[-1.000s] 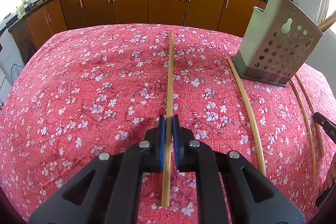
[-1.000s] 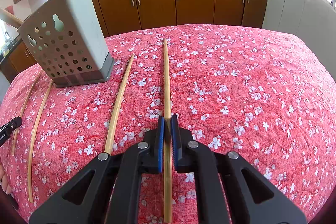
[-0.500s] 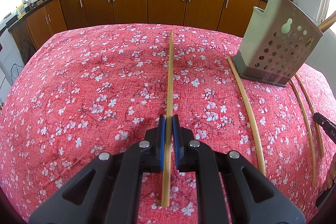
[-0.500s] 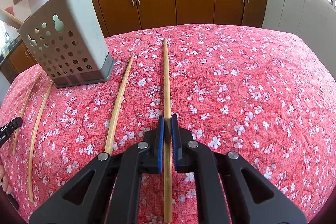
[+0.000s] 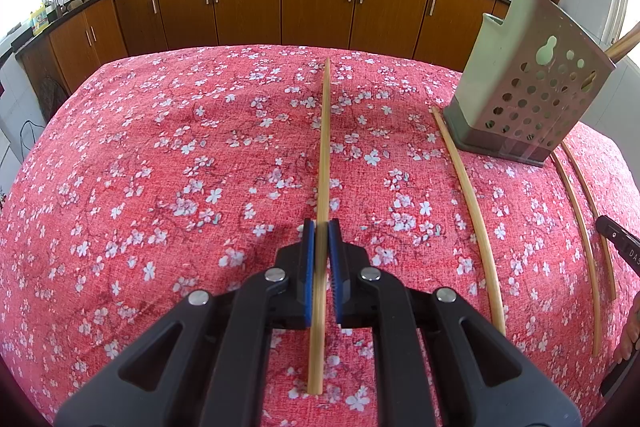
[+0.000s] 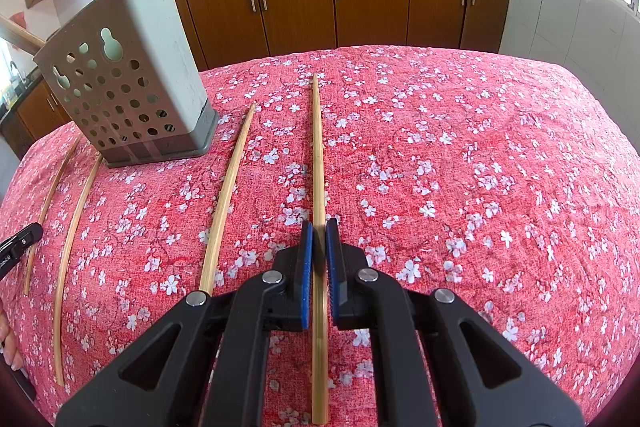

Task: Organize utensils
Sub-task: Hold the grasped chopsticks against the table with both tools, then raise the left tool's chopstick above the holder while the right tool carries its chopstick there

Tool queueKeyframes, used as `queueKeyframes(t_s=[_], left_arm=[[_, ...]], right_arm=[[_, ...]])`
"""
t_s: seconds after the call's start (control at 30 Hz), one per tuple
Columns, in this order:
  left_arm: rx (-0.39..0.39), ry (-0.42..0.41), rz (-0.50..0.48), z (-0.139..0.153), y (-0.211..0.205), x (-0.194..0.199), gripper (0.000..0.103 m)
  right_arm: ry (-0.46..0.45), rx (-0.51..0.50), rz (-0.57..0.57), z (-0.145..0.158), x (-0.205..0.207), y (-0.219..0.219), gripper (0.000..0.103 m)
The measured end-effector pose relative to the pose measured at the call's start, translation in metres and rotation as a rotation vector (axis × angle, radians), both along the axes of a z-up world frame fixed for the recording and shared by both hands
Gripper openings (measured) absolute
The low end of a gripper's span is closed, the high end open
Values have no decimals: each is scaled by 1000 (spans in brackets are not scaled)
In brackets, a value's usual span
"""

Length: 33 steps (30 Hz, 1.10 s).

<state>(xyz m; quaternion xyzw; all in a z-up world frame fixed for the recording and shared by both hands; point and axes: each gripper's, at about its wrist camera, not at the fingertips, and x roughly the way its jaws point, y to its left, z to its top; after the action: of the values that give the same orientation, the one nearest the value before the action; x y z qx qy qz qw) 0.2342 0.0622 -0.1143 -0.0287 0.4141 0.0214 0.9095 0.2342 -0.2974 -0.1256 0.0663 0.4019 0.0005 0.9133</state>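
Observation:
My left gripper [image 5: 320,229] is shut on a bamboo chopstick [image 5: 325,147] that points away over the red flowered tablecloth [image 5: 160,167]. My right gripper [image 6: 319,229] is shut on another bamboo chopstick [image 6: 317,147], also pointing away. A grey perforated utensil holder [image 5: 528,95] with wooden utensils stands at the right in the left wrist view and at the left in the right wrist view [image 6: 128,99]. Three loose chopsticks lie by it: one near its corner [image 6: 226,195] and two thinner ones beyond it [image 6: 70,239].
Brown kitchen cabinets [image 5: 320,7] and a counter with woks run behind the table. The table's far edge lies just past the chopstick tips. The tip of the other gripper shows at the edge of each view [image 5: 618,243], [image 6: 18,247].

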Motion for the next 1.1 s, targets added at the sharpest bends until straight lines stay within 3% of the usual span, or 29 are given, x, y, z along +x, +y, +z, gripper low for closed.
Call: queueKeyframes(t_s=[0.6, 0.73, 1.1], left_arm=[[1, 1, -5, 1, 0, -1, 11], [45, 7, -35, 0, -5, -16, 11], [58, 9, -73, 8, -7, -36, 8]], right_arm=[[0, -13, 2, 0, -3, 2, 8], [0, -4, 23, -1, -17, 2, 8], [-16, 12, 22, 8, -40, -3, 8]])
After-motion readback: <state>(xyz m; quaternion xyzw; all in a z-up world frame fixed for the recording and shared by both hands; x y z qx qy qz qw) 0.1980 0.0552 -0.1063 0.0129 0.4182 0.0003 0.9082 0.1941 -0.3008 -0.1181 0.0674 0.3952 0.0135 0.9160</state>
